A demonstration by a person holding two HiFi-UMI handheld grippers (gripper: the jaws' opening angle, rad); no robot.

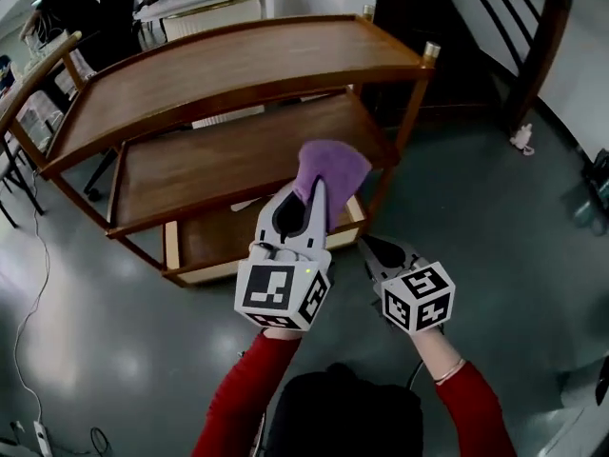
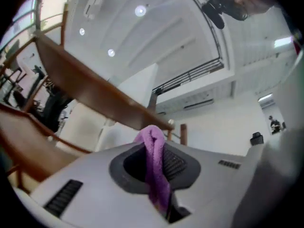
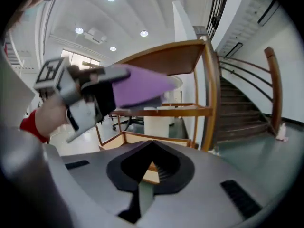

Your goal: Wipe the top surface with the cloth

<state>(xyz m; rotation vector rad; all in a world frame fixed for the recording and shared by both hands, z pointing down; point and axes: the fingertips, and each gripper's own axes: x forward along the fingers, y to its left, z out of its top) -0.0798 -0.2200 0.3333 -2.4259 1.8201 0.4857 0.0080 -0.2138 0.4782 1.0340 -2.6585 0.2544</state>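
Observation:
A purple cloth [image 1: 333, 168] is pinched in my left gripper [image 1: 314, 198], which is shut on it and held in front of the wooden cart, level with the middle shelf. In the left gripper view the cloth [image 2: 154, 170] hangs between the jaws, with the top shelf [image 2: 95, 91] above it. The cart's top surface [image 1: 219, 74] is bare brown wood with a raised rim. My right gripper [image 1: 366, 246] sits lower and to the right, jaws together and holding nothing. The right gripper view shows the cloth [image 3: 140, 91] at upper left.
The cart has a middle shelf [image 1: 228, 165] and a bottom shelf [image 1: 228, 236]. A wooden chair [image 1: 19, 93] stands at the left, with a cable [image 1: 29, 388] on the grey floor. A stair rail post [image 1: 538, 46] and stairs [image 3: 242, 113] are at the right.

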